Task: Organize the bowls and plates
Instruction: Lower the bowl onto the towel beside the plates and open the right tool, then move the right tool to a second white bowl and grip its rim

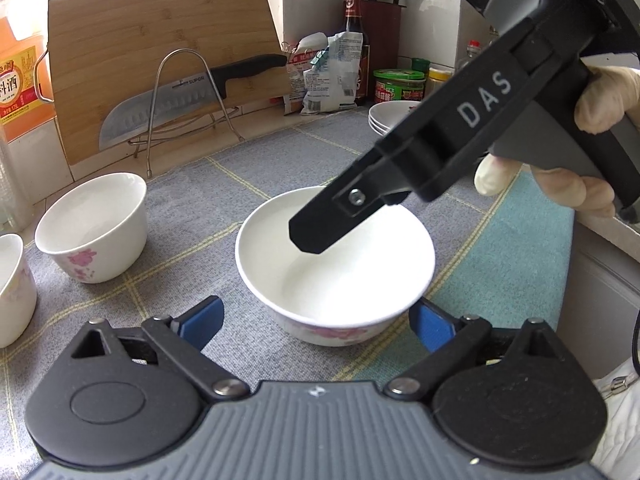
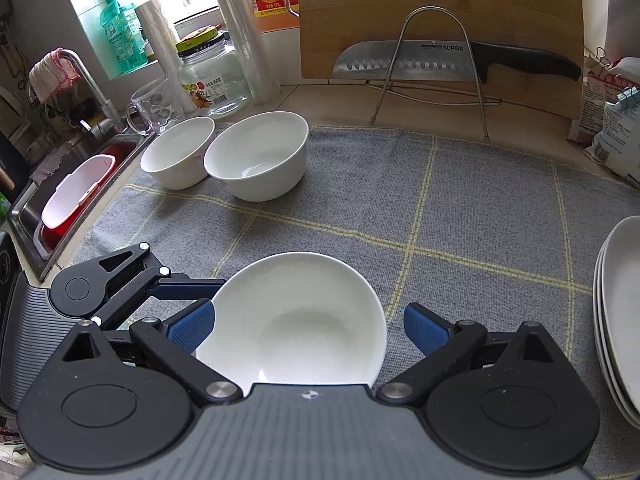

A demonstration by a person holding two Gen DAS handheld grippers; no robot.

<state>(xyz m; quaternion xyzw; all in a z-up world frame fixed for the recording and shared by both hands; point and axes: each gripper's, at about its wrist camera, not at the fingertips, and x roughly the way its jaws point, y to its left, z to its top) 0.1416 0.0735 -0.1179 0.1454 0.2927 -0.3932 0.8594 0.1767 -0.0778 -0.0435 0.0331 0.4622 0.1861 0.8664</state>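
1. Sitting upright on the grey checked cloth (image 1: 224,200), the nearest bowl (image 1: 335,276) was white inside with pink flowers round its foot, mouth up; being round, it showed no long axis.
2. My left gripper (image 1: 316,326) stood spread wide, its blue pads (image 1: 202,322) flanking the bowl's near side, gripping nothing; whether they touched it I could not tell.
3. My right gripper (image 2: 308,328) was equally wide, with the bowl (image 2: 292,324) between its fingers; the left pad (image 2: 191,327) lay against or just beside the rim, the right pad apart from it.
4. In the left view, one black right finger (image 1: 320,226) dipped over the bowl's mouth.
5. Two more white bowls (image 2: 256,156) sat side by side at the cloth's far left, upright.
6. Stacked white plates (image 2: 618,316) lay flat at the right edge.
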